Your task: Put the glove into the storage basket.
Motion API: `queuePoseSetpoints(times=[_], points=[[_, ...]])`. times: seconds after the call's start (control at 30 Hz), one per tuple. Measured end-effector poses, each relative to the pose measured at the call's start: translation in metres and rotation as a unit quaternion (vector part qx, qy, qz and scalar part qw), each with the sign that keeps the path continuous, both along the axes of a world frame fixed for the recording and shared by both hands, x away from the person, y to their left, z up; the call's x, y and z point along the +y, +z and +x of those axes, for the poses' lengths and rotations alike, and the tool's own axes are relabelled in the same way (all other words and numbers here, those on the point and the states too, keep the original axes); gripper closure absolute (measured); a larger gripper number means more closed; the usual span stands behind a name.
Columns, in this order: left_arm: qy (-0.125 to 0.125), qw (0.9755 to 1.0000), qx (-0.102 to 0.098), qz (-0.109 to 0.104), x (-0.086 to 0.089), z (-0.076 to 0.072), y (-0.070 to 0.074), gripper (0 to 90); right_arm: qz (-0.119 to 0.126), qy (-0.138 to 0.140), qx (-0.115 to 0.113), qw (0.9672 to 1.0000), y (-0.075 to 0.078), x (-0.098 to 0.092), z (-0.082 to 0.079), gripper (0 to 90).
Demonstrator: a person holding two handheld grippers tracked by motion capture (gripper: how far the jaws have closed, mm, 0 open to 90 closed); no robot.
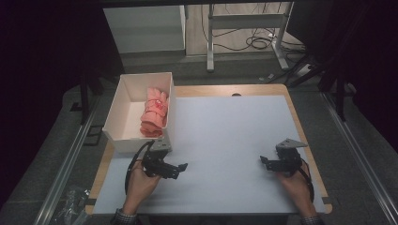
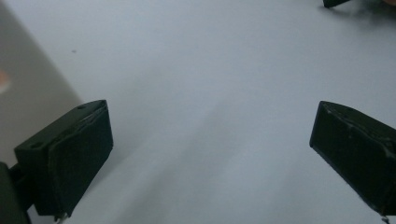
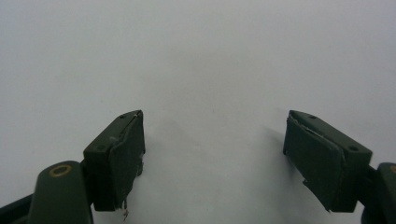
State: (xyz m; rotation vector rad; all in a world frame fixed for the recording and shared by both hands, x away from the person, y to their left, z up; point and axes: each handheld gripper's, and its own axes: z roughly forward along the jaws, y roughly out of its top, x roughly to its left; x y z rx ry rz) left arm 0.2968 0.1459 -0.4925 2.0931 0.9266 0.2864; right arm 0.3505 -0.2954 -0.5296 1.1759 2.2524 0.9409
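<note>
White sheeting [image 1: 225, 140] is laid over a wooden-edged table [image 1: 263, 90] in the high view; dark floor, a metal frame [image 1: 244, 28] and loose cables [image 1: 256, 42] are seen beyond. A white box [image 1: 123, 110] is set at the table's far left corner, pink cloth [image 1: 155, 112] folded inside against its right wall. The left gripper [image 1: 180, 168] is held just before the box, the right gripper [image 1: 264, 161] well apart near the right edge.

Left gripper view — jaws parted wide over bare sheet, the box wall [image 2: 28, 93] at left.

Right gripper view — jaws likewise spread, nothing held.
</note>
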Motion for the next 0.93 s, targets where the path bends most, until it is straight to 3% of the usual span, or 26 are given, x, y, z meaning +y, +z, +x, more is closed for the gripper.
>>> queuePoseSetpoints(times=[0.23, 0.37, 0.63, 0.7, 0.93], points=[[-0.013, 0.9998, 0.012, 0.008, -0.015, 0.004, -0.023, 0.0, 0.0, 0.0, 0.0, 1.0, 0.0, 0.0, 0.0, 20.9], [-0.022, 0.999, 0.015, 0.036, -0.025, 0.006, -0.035, 0.0, 0.0, 0.0, 0.0, 1.0, 0.0, 0.0, 0.0, 20.9], [-0.025, 0.997, 0.014, 0.071, -0.039, 0.01, -0.054, 0.0, 0.0, 0.0, 0.0, 1.0, 0.0, 0.0, 0.0, 20.9], [-0.02, 0.9978, 0.012, 0.062, -0.039, 0.009, -0.056, 0.0, 0.001, 0.0, 0.0, 1.0, 0.0, 0.0, 0.0, 20.9], [-0.022, 0.9975, 0.009, 0.066, -0.04, 0.009, -0.056, 0.0, 0.0, 0.0, 0.0, 1.0, 0.0, 0.0, 0.0, 20.8]])
